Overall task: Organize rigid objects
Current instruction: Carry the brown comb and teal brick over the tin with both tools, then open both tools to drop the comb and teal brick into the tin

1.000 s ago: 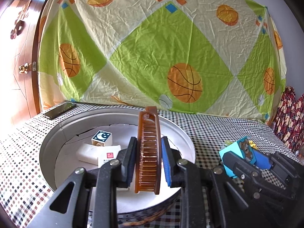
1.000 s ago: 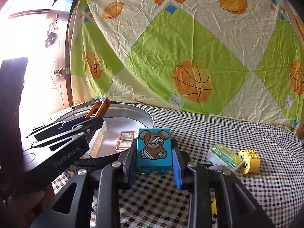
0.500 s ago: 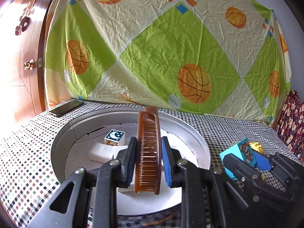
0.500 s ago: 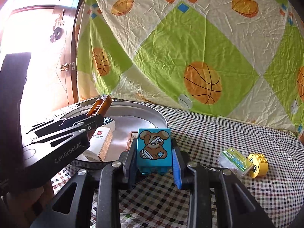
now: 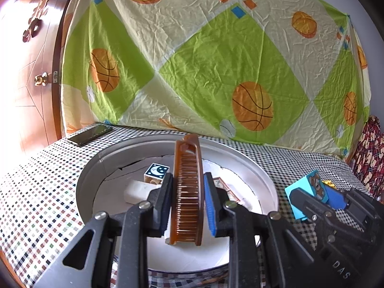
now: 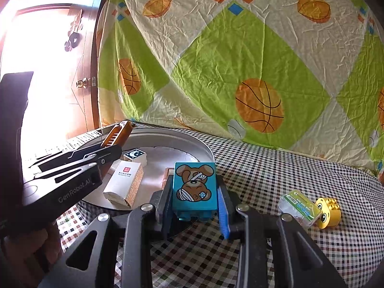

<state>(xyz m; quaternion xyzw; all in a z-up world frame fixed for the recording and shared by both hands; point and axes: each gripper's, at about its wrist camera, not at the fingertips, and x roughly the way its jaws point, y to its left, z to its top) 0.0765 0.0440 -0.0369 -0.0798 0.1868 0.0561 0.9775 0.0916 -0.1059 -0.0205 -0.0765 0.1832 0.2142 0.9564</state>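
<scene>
My left gripper (image 5: pixel 187 206) is shut on a brown comb (image 5: pixel 187 192) and holds it upright over the round metal tray (image 5: pixel 261 175). In the tray lie a moon block (image 5: pixel 156 171), a white bar (image 5: pixel 136 190) and a white box (image 6: pixel 124 184). My right gripper (image 6: pixel 195 201) is shut on a blue bear block (image 6: pixel 194 187) just right of the tray's rim (image 6: pixel 206 151). The right gripper with the bear block also shows in the left wrist view (image 5: pixel 309 192). The left gripper with the comb also shows in the right wrist view (image 6: pixel 115 144).
A yellow face block (image 6: pixel 328 212) and a green-labelled packet (image 6: pixel 300 206) lie on the checked tablecloth (image 6: pixel 276 175) to the right. A black phone (image 5: pixel 90 134) lies at the table's far left. A basketball-print sheet (image 5: pixel 216 60) hangs behind; a wooden door (image 5: pixel 26 72) stands left.
Both grippers have moved forward over and beside the tray, still holding the comb and the bear block. The tray's contents now show closer.
</scene>
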